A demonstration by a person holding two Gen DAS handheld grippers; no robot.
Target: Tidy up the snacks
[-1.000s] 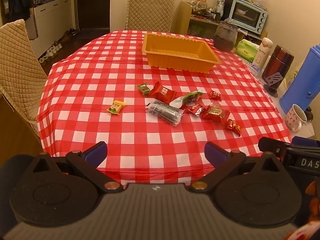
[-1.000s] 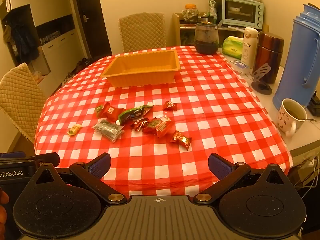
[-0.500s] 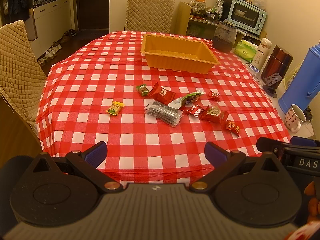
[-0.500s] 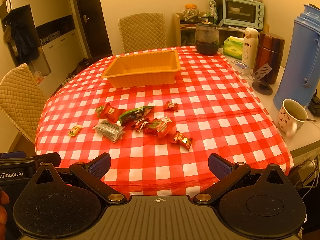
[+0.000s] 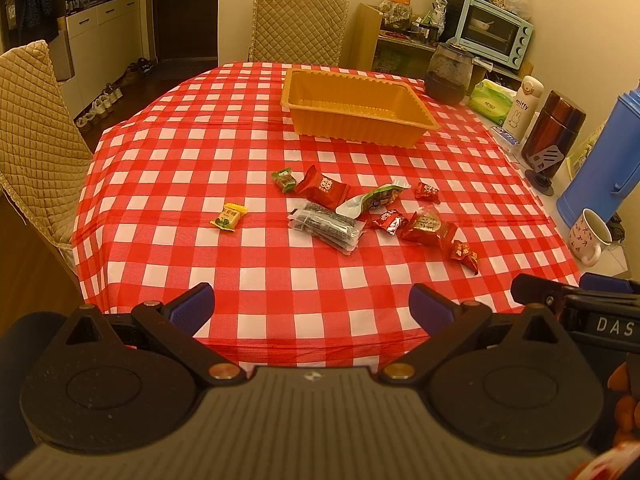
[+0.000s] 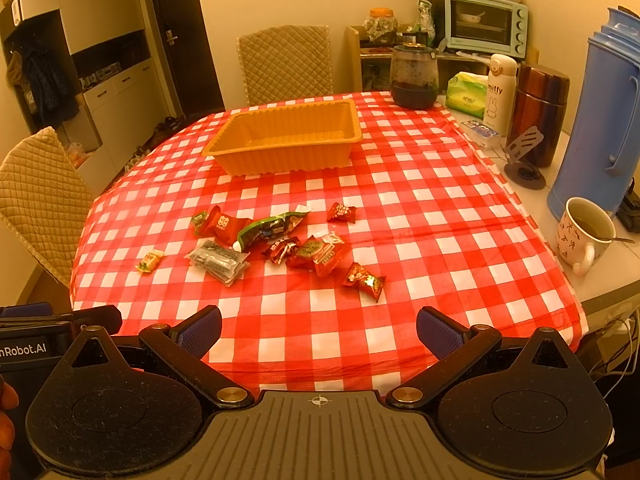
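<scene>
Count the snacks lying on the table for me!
9: yellow candy leftmost, green candy, big red packet, green pouch, grey packet, and four red ones.

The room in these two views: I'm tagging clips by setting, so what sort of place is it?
Most likely a home dining room. A table under a checked cloth has padded chairs around it, a toaster oven sits on a shelf behind, and shoes line the floor by a cupboard.

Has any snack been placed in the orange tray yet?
No, the orange tray shows a bare bottom, and the snack packets lie on the checkered tablecloth in front of it.
</scene>
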